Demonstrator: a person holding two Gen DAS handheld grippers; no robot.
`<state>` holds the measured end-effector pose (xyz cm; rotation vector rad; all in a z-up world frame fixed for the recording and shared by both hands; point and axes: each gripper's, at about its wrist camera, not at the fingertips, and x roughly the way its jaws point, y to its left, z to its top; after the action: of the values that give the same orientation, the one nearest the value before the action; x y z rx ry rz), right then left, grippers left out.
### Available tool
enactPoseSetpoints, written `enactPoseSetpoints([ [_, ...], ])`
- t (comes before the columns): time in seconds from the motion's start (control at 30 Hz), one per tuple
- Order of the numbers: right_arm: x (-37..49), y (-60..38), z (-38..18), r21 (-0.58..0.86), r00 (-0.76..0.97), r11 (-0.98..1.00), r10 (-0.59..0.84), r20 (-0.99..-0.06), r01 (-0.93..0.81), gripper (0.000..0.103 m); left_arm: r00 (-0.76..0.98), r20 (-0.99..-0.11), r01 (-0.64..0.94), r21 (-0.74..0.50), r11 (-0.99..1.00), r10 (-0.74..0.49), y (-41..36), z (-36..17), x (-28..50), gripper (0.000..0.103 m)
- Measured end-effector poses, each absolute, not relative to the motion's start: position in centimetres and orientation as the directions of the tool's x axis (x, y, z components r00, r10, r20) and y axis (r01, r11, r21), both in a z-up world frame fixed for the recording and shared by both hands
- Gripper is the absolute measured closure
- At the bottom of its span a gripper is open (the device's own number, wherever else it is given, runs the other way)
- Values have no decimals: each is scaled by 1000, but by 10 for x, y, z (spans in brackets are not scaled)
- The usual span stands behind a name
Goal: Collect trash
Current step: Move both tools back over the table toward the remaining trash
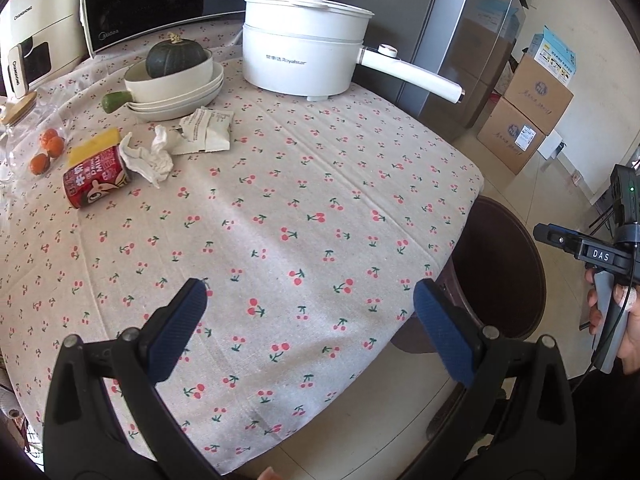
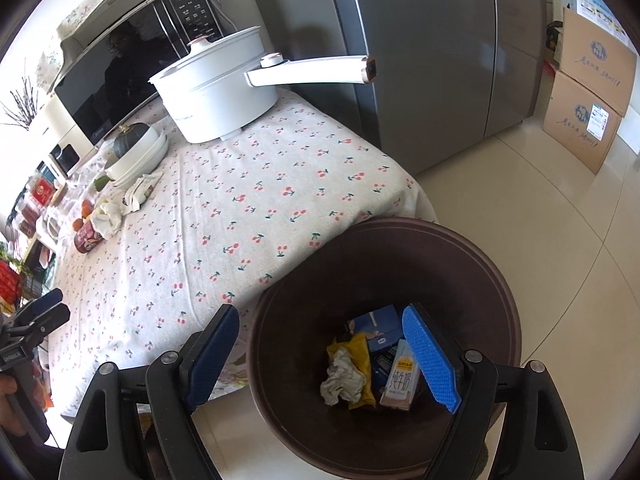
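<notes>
A red can lies on its side at the table's left, with a crumpled white tissue, a yellow wrapper and torn paper packets beside it. My left gripper is open and empty over the near part of the table. My right gripper is open and empty above the brown trash bin. The bin holds a crumpled tissue, a yellow wrapper, a milk carton and a blue box. The bin also shows in the left wrist view.
A white electric pot with a long handle stands at the back. Stacked bowls with a green squash, small oranges and a microwave are at back left. A grey fridge and cardboard boxes stand on the right.
</notes>
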<state>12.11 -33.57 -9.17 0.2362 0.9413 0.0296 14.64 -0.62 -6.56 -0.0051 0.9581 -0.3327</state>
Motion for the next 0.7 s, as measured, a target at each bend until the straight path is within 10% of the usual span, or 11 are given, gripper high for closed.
enactPoseSetpoints([
  [0.7,165,-208,-80,195,578,977,206,-790,-82,17,557,-821,6,-146,989,-124,124,-77,125,0],
])
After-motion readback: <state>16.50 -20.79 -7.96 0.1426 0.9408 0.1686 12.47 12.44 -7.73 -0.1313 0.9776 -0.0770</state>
